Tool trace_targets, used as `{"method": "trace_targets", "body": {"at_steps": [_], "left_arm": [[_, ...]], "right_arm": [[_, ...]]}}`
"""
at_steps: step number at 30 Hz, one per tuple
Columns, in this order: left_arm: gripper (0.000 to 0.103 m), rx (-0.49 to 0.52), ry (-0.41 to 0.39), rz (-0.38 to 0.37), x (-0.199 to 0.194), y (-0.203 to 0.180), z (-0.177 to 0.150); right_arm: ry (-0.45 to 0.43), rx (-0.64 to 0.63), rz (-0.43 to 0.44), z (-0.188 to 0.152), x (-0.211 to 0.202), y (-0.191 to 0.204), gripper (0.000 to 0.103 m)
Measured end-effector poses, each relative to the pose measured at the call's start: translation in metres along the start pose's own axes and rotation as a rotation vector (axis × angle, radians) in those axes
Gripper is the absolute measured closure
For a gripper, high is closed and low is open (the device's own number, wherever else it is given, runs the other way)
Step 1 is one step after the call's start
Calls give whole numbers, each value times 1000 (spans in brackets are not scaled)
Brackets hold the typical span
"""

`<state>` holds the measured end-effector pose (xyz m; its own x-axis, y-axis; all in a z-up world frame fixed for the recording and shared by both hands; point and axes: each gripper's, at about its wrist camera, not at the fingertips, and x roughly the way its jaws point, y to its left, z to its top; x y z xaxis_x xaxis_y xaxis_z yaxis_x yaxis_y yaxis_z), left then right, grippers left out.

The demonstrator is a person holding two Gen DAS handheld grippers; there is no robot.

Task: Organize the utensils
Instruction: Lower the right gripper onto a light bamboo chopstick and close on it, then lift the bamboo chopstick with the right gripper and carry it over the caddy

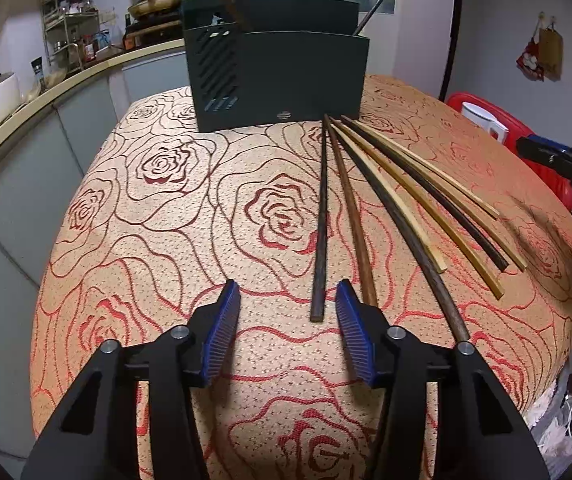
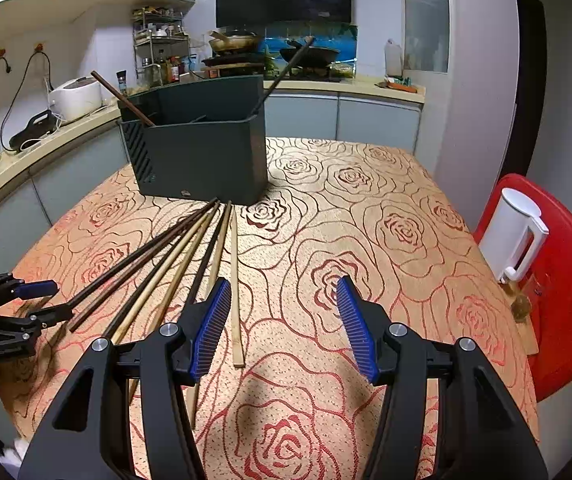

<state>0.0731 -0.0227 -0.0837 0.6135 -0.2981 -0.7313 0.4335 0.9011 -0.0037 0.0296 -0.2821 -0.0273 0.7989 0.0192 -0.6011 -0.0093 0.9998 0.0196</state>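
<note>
Several chopsticks, dark and pale, lie fanned on the rose-patterned tablecloth [image 1: 166,240]; the leftmost dark chopstick [image 1: 321,220] ends just ahead of my left gripper [image 1: 288,300], which is open and empty above the cloth. A dark green utensil holder [image 1: 278,76] stands at the far end with two chopsticks leaning in it. In the right wrist view the fan of chopsticks [image 2: 174,268] lies left of my right gripper [image 2: 284,300], which is open and empty; a pale chopstick [image 2: 235,280] lies just inside its left finger. The holder [image 2: 202,148] stands beyond.
A white pitcher [image 2: 514,236] sits on a red chair [image 2: 566,280] right of the table. A kitchen counter [image 2: 46,148] with a rice cooker, rack and pans runs behind and left. The left gripper shows at the left edge of the right wrist view [image 2: 14,312].
</note>
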Motion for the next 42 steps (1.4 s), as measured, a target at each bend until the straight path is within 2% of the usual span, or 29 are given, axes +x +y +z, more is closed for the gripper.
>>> {"method": "trace_targets", "body": {"at_steps": [4, 6, 9, 14, 25, 27, 34, 38, 42], "left_arm": [[69, 10, -9, -5, 2, -5, 1], [83, 23, -13, -1, 2, -7, 1], [94, 9, -12, -5, 2, -5, 1], [94, -29, -9, -5, 0, 2, 0], [95, -34, -20, -9, -9, 4, -1], [95, -31, -20, -5, -9, 4, -1], [95, -29, -24, 7, -12, 5, -2], [95, -35, -39, 14, -19, 6, 0], [96, -31, -81, 22, -35, 8, 4]], "right_arm": [[19, -3, 0, -5, 6, -3, 50], [23, -3, 2, -8, 7, -5, 50], [42, 2, 11, -12, 12, -6, 50], [82, -22, 38, -20, 21, -1, 51], [173, -100, 95, -35, 39, 26, 75], [169, -106, 103, -35, 38, 27, 82], [164, -110, 111, -37, 37, 31, 95], [175, -99, 110, -36, 35, 29, 95], [141, -92, 115, -27, 21, 27, 95]]}}
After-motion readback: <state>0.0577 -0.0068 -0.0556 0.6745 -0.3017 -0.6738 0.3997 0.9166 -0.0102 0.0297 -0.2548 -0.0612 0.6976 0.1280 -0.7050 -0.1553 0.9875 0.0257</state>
